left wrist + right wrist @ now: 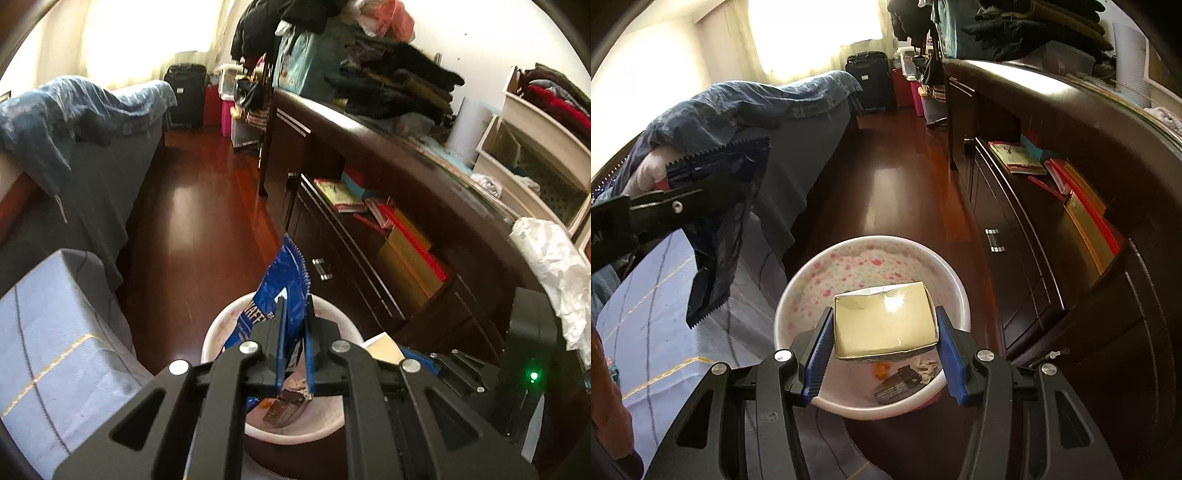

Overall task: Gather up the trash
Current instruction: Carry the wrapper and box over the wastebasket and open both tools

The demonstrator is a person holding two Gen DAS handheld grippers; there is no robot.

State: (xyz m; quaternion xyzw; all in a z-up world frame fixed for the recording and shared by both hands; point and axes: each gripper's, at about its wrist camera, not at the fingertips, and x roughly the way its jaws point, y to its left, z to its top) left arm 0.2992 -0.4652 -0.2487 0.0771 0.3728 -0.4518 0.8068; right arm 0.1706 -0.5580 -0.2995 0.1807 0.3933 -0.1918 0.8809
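Observation:
My left gripper is shut on a blue snack wrapper and holds it above a white trash bin on the floor. The same wrapper hangs from the left gripper at the left of the right wrist view. My right gripper is shut on a small cream carton, held over the flower-patterned bin. Dark scraps of trash lie at the bin's bottom.
A bed with blue covers runs along the left. A dark wooden cabinet with books and drawers runs along the right. Crumpled white plastic lies on its top. A suitcase stands at the far end of the wooden floor.

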